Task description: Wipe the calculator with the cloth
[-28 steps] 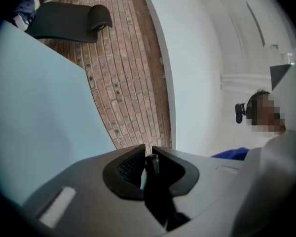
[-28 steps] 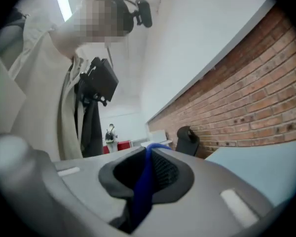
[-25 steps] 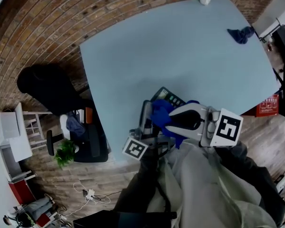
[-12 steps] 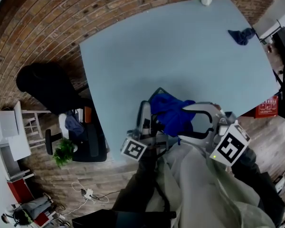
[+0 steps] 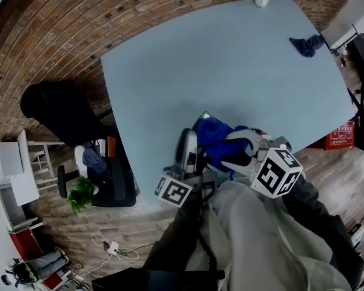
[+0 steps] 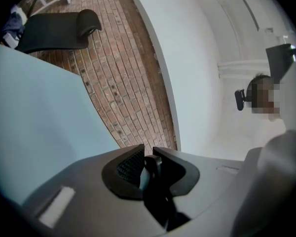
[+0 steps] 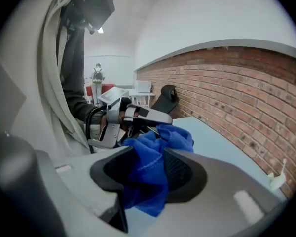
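The cloth (image 7: 160, 137) is clamped between the right gripper's (image 7: 149, 152) jaws, which have just been closing. A dark edge, probably the calculator (image 6: 152, 177), is pinched between the left gripper's (image 6: 148, 149) narrow jaws.

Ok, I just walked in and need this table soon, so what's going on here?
A person is working over the pale blue table with handheld tongs in each hand. The left tongs are shut on a thin dark slab, apparently the calculator, gripped by its edge. The right tongs have just been closing on the blue cloth, which is bunched between them and lies over the calculator. It looks like mid-wipe.
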